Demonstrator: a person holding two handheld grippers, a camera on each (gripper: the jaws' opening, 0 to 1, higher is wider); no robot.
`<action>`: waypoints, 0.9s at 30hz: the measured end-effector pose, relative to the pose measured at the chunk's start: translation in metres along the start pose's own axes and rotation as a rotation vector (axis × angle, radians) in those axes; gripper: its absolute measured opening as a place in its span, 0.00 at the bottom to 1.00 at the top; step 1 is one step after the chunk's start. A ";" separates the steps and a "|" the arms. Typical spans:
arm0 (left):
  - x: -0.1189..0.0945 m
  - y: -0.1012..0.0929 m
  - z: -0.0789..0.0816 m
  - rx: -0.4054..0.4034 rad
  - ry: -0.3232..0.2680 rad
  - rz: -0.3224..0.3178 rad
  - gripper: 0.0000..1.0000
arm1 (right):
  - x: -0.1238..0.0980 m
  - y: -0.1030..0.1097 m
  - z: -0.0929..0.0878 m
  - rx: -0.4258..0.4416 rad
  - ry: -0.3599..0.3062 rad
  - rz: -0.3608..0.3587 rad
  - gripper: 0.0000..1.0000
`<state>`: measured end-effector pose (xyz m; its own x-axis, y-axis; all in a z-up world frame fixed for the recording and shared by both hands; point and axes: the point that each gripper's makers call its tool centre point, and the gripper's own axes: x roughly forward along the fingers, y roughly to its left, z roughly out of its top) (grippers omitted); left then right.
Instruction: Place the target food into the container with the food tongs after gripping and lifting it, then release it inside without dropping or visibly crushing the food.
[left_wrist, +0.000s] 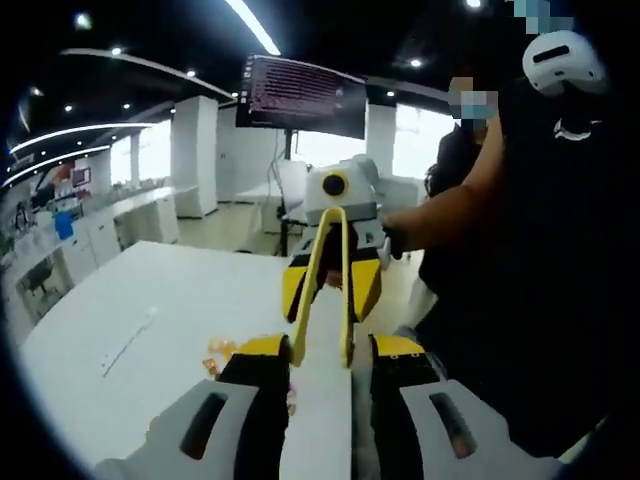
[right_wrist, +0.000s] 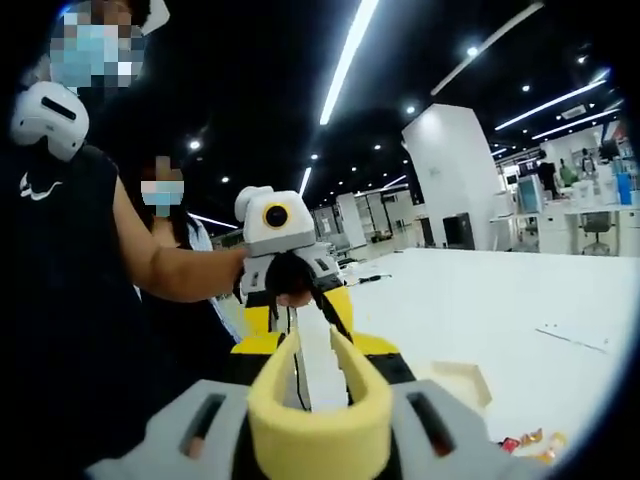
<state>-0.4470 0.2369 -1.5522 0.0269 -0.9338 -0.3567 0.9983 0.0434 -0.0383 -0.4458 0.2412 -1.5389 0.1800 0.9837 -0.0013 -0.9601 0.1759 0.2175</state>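
Both hand-held grippers clasp the yellow food tongs (left_wrist: 322, 290) between them, raised above the bench (left_wrist: 150, 330).
Nothing picked up yet: food (right_wrist: 530, 441) lies loose, container (right_wrist: 462, 382) looks empty.

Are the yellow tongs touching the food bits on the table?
Apart. Right gripper view: the tongs sit mid-picture; the food bits lie far off at lower right.

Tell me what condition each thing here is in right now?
Yellow tongs: lifted off the table, held between the two grippers, tips holding no food.
Left gripper: shut on the tongs' arms.
Right gripper: shut on the tongs' looped end.
Container: open, on the white table.
Food pieces: lying loose on the table.
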 end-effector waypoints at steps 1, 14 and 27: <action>0.000 0.002 0.001 0.010 -0.008 0.006 0.20 | 0.000 0.000 0.000 0.000 0.000 -0.005 0.22; 0.001 -0.009 0.009 0.063 -0.016 -0.036 0.00 | 0.001 0.010 0.013 -0.026 -0.043 0.042 0.20; 0.005 -0.006 0.013 0.059 -0.007 -0.038 0.00 | 0.008 0.009 0.014 -0.009 -0.042 0.043 0.20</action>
<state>-0.4526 0.2274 -1.5415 -0.0113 -0.9368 -0.3496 0.9999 -0.0132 0.0032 -0.4503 0.2501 -1.5231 0.1471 0.9879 0.0485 -0.9689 0.1340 0.2079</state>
